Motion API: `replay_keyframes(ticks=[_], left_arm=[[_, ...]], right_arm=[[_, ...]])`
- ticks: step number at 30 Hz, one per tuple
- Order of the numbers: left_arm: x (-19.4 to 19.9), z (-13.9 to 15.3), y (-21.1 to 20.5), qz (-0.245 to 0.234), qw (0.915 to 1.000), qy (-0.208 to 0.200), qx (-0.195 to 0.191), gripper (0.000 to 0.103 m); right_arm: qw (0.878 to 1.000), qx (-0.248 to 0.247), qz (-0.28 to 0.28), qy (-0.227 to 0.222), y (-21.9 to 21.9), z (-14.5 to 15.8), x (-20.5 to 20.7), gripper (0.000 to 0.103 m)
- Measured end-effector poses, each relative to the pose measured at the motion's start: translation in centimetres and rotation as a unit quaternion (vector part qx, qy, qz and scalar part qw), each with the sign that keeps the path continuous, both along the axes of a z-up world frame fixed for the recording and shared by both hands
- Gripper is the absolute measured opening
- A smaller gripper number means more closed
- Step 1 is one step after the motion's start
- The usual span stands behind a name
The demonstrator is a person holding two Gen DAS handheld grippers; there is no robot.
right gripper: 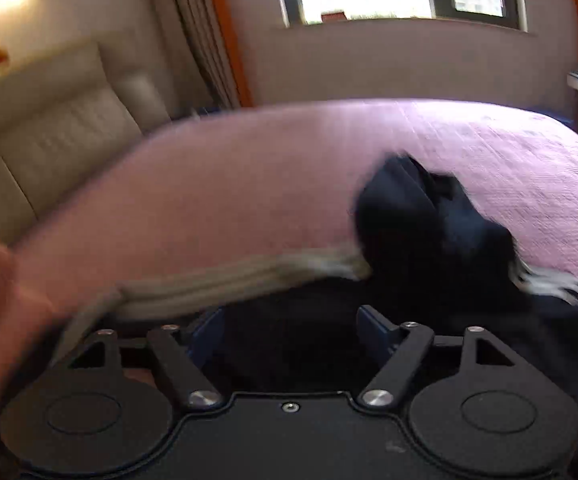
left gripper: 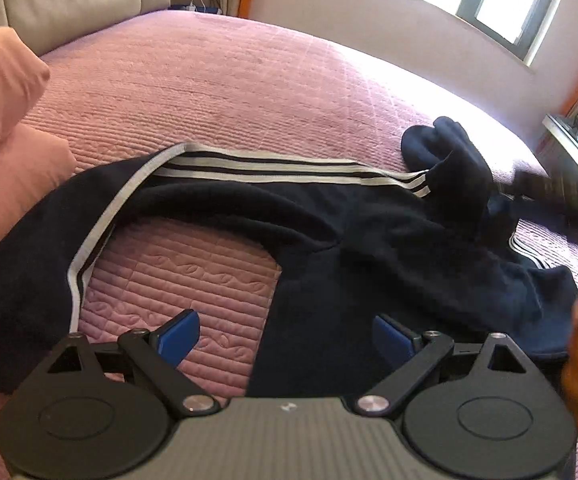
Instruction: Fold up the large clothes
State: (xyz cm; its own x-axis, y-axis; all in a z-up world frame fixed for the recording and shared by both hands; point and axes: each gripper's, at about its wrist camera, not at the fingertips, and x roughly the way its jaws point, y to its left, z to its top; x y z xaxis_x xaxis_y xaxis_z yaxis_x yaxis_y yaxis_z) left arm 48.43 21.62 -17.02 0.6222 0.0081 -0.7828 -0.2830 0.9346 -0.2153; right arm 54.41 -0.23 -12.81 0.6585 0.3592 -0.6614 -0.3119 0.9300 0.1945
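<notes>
Pink bedspread [left gripper: 217, 80] carries navy striped pants [left gripper: 329, 232], sprawled across its near half; left gripper [left gripper: 287, 336] and right gripper [right gripper: 289, 328] hover wide apart, holding nothing.

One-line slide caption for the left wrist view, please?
Open left gripper hovers over navy striped track pants sprawled unfolded on pink bedspread.

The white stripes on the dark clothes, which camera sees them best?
The left wrist view: the white stripes run sharp and clear along the navy garment on the pink bedspread. In the right wrist view they are only a blurred pale band.
</notes>
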Motion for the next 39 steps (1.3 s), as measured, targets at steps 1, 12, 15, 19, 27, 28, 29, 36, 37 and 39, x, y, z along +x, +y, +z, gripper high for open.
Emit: replay_keyframes(ticks=[1, 12, 15, 19, 27, 28, 29, 36, 37, 39], left_arm=[[0.4, -0.4, 0.2, -0.003, 1.0000, -0.001, -0.003, 0.095], [15.5, -5.1, -2.0, -0.068, 0.9941, -0.024, -0.081, 0.092], [19.2, -7.2, -2.8, -0.089, 0.9897, 0.027, -0.109, 0.066], [20.3, -7.6, -5.0, -0.120, 0.9911, 0.025, -0.053, 0.012], [19.1, -1.1, -2.7, -0.083, 0.9916, -0.088, -0.044, 0.012], [19.3, -1.4, -2.1, -0.077, 0.9935, -0.082, -0.020, 0.016], [19.8, -2.4, -1.6, -0.081, 0.9947, -0.063, 0.002, 0.023], [18.6, -5.3, -0.5, -0.040, 0.9967, -0.043, 0.056, 0.046], [17.9, -4.9, -0.6, -0.046, 0.9959, -0.068, 0.037, 0.049], [18.5, -5.4, -1.3, -0.081, 0.9936, -0.078, -0.011, 0.047]], right_arm=[[1.000, -0.015, -0.010, 0.011, -1.3, -0.9, -0.7, 0.082], [0.968, -0.026, -0.216, 0.121, -13.9, -5.0, -2.1, 0.050], [0.970, -0.026, -0.209, 0.120, -13.8, -5.0, -2.0, 0.050], [0.973, -0.036, -0.195, 0.120, -13.0, -6.1, -0.4, 0.050], [0.979, -0.041, -0.193, 0.057, -14.2, -3.1, 0.7, 0.050], [0.979, -0.040, -0.190, 0.059, -14.3, -3.2, 1.0, 0.050], [0.979, -0.045, -0.191, 0.064, -14.3, -3.5, 1.3, 0.050], [0.973, -0.097, -0.202, 0.057, -14.4, -5.0, 2.6, 0.035], [0.974, -0.103, -0.196, 0.053, -14.0, -5.0, 2.8, 0.035], [0.976, -0.097, -0.183, 0.070, -13.4, -5.8, 3.2, 0.035]])
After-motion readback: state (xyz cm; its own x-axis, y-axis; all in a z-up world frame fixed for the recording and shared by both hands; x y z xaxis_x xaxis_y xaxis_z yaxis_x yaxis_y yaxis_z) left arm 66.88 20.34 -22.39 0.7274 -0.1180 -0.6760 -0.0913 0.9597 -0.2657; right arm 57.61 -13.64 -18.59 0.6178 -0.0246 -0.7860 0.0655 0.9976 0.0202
